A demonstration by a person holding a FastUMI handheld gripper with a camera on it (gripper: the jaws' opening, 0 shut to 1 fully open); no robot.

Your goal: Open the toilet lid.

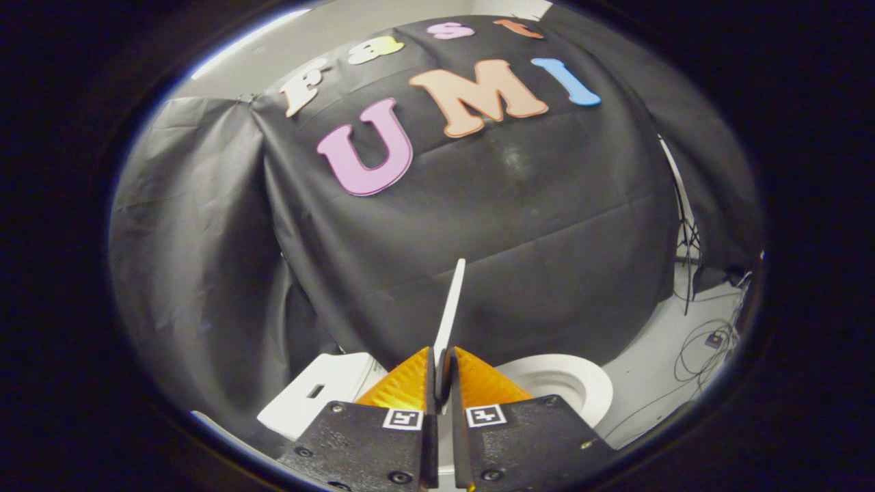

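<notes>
The white toilet lid (451, 307) stands edge-on, raised nearly upright, its thin rim rising from between my fingers. My gripper (443, 372) is shut on the lid's edge, one finger pressed on each face. To the right, just beyond the fingers, the white toilet seat and bowl (567, 386) lie uncovered. To the left of the fingers sits the white cistern top (321, 393) with a small dark slot in it.
Black cloth hangs as the booth's wall close behind the toilet. On the right, a thin black stand (685, 232) rises from the pale floor, with loose cables (704, 348) coiled around its foot.
</notes>
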